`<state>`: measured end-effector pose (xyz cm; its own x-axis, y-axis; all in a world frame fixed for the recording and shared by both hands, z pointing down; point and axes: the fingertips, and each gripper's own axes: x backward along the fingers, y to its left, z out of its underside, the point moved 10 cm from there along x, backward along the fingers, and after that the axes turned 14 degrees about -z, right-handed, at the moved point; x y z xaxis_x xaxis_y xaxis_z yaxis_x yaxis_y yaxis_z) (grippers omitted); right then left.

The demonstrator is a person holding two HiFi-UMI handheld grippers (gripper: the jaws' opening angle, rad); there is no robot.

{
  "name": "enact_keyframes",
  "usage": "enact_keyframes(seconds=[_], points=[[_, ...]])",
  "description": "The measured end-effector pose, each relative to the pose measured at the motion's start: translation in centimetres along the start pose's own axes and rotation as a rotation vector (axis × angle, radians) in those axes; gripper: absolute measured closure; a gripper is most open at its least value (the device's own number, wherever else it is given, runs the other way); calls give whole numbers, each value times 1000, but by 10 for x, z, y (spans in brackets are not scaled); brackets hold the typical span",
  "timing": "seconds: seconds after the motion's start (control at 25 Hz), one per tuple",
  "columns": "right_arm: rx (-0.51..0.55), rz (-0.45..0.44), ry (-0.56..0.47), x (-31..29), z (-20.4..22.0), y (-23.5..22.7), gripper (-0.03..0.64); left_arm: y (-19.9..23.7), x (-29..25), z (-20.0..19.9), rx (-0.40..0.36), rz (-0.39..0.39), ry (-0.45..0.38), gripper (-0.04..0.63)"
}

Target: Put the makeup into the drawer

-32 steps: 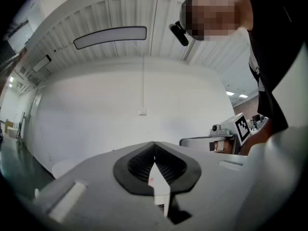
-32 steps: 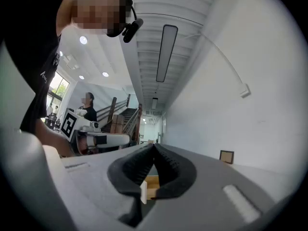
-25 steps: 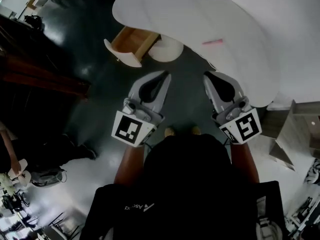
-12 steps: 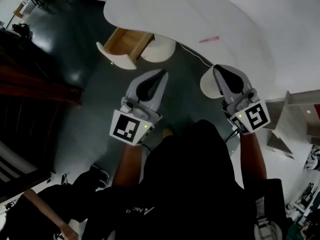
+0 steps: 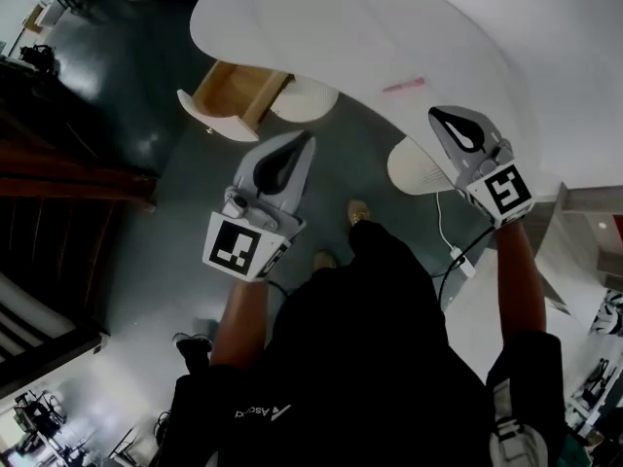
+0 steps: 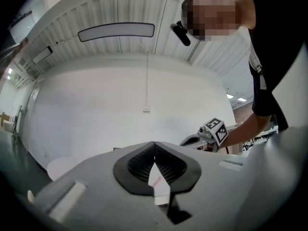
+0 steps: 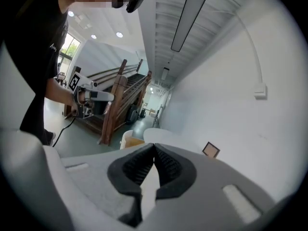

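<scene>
Your left gripper (image 5: 304, 144) and right gripper (image 5: 438, 115) are closed, empty. The slim pink makeup stick (image 5: 403, 86) lies on the curved white table (image 5: 321, 27).

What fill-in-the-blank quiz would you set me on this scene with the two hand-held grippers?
1. The pink makeup item lies on the white ____.
2. The wooden drawer under the tabletop's edge stands ____.
3. The left gripper and the right gripper both have their jaws ____, with nothing between them.

Missing words: table; open; shut.
</scene>
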<state>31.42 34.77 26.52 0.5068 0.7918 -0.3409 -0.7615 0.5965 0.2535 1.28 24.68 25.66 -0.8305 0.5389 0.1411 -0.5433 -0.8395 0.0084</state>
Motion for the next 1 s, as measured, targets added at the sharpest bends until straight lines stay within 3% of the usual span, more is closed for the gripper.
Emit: enact_keyframes(seconds=[0.48,0.72,1.0], points=[[150,-316,226,-58,74,-117,600,6,-92,29,-34,-105,71,584],[183,-486,346,-93,113,-142,562,3,-119,37,-49,-161,94,584],[182,-620,497,-133,157,-155,524,18,-130,45,-63,-206,129,584]])
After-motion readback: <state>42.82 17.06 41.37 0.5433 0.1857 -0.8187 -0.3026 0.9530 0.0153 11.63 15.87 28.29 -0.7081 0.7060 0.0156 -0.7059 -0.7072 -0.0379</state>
